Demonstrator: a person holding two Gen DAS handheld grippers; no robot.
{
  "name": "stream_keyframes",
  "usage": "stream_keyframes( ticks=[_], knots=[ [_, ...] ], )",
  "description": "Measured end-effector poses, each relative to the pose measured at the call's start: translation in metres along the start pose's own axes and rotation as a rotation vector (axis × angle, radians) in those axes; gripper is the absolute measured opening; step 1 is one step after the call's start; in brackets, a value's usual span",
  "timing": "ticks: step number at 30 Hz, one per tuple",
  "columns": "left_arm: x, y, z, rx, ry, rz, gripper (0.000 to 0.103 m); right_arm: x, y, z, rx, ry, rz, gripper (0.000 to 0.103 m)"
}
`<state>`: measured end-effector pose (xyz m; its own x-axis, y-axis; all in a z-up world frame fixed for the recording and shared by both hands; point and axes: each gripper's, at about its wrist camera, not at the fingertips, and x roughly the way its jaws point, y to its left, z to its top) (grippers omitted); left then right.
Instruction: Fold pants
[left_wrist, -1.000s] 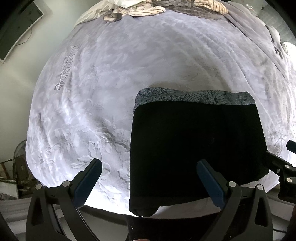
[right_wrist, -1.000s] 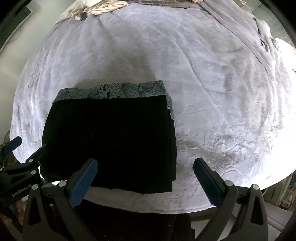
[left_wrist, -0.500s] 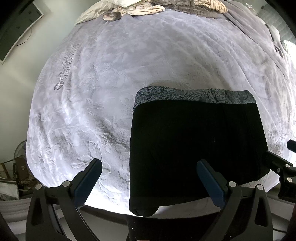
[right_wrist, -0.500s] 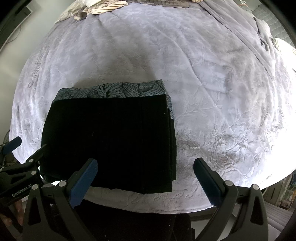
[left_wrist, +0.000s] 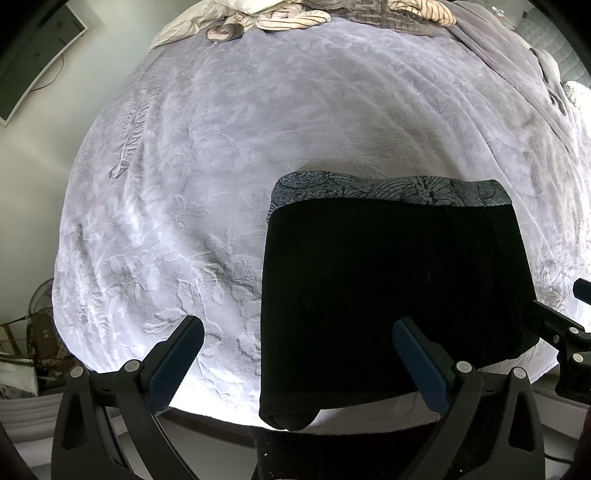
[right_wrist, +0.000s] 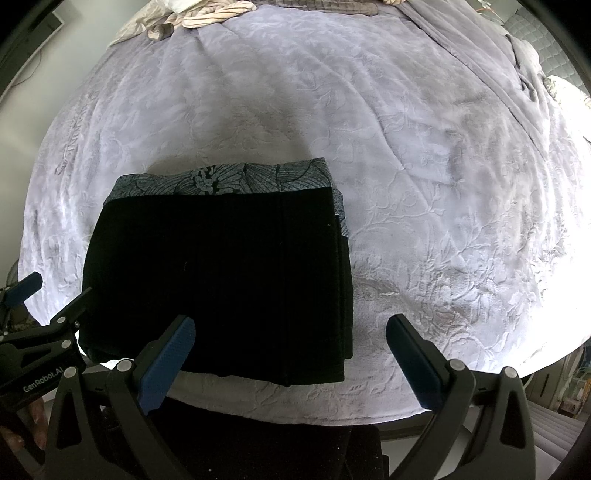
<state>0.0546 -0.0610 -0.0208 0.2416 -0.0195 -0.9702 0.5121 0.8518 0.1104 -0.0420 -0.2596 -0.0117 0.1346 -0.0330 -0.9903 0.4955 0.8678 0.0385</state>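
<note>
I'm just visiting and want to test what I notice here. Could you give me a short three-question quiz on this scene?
1. True or false: the left gripper is clamped on the black pants.
2. Which edge of the folded pants shows the leaf-patterned strip? A near, B far, C none.
3. What do the pants lie on?

Key:
1. False; both it and the right gripper are open and hold nothing.
2. B.
3. A pale embossed bedspread.
</note>
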Motion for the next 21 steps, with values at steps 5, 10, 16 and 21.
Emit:
stream_keyframes(
  ticks=[5,10,16,21],
  knots=[
    [0.0000,-0.0002,-0.0002,0.001,0.001,0.000,0.103,0.0002,-0.0007,0.0005,-0.001,0.001,0.000,0.103],
    [-0.0002,-0.0012,-0.0003,-0.001,0.000,0.002,0.103,0.0011,-0.0014,-0.0013,0.002,0.002,0.000,0.103],
    [0.0003,-0.0006,-0.0016,0.003,-0.001,-0.003,0.103,0.0016,-0.0018,-0.0021,0.001,0.001,-0.001,0.103],
    [0.0003,-0.0005,-0.0026,0.004,0.001,-0.002,0.103,0.0015,-0.0017,-0.0019,0.001,0.002,0.000,0.103]
  ],
)
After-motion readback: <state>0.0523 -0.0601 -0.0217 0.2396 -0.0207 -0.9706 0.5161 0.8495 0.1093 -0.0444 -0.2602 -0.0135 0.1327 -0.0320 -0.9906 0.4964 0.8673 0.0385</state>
